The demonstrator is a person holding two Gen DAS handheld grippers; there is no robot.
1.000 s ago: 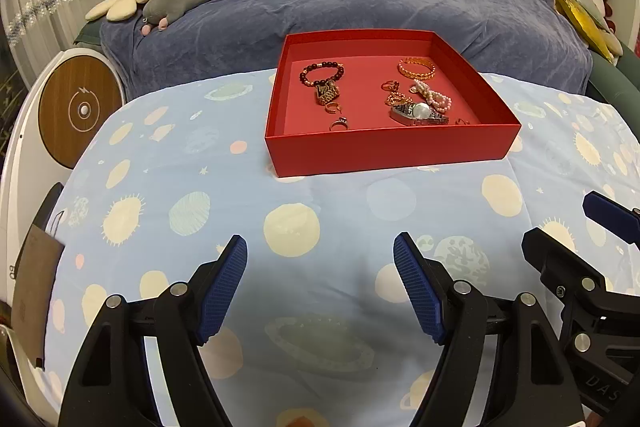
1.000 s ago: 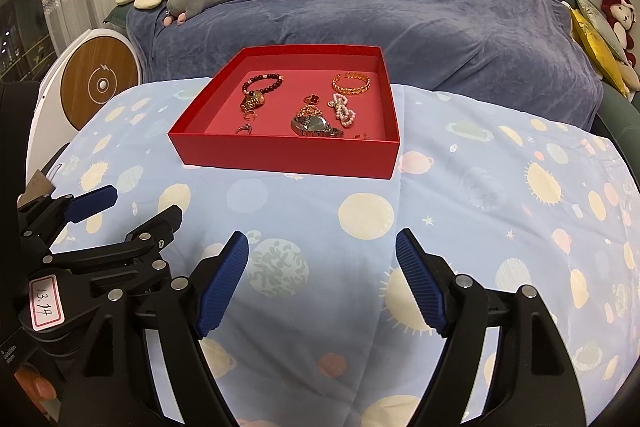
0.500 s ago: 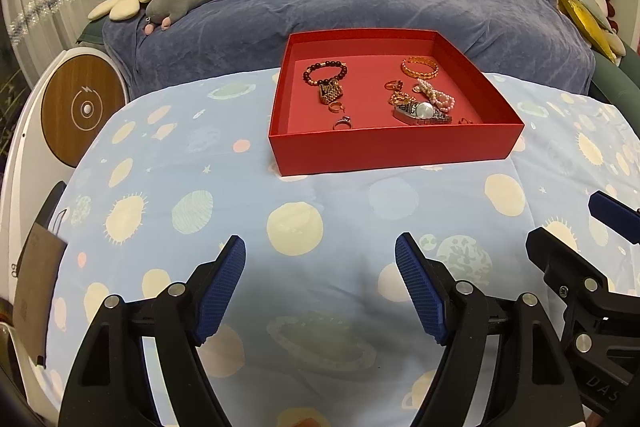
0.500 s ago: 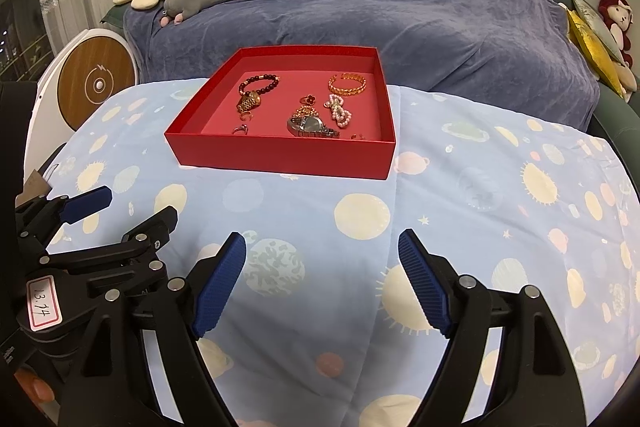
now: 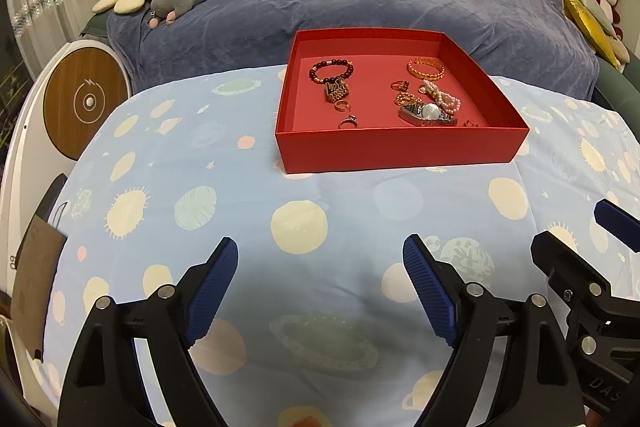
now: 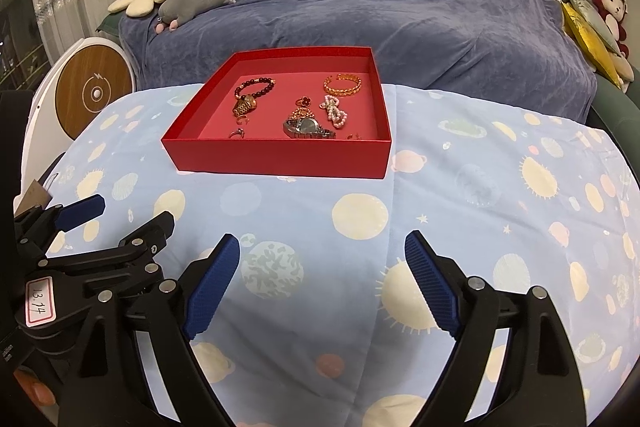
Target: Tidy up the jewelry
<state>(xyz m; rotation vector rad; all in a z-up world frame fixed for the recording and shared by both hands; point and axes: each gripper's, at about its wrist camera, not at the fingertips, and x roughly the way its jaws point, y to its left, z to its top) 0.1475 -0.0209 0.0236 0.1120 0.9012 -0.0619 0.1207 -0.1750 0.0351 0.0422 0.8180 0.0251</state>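
I hold both tools low over the blue planet-print cloth, side by side. My left gripper has its jaws spread wide with nothing between them; my right gripper is likewise spread and empty. At 12 o'clock from both, well apart, sits the red box. Inside lie a dark bead bracelet, a gold bangle, a pearl bracelet, a watch and small rings.

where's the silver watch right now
The silver watch lies inside the red box, near its front wall on the right half in the left wrist view, just in front of the pink pearl bracelet.
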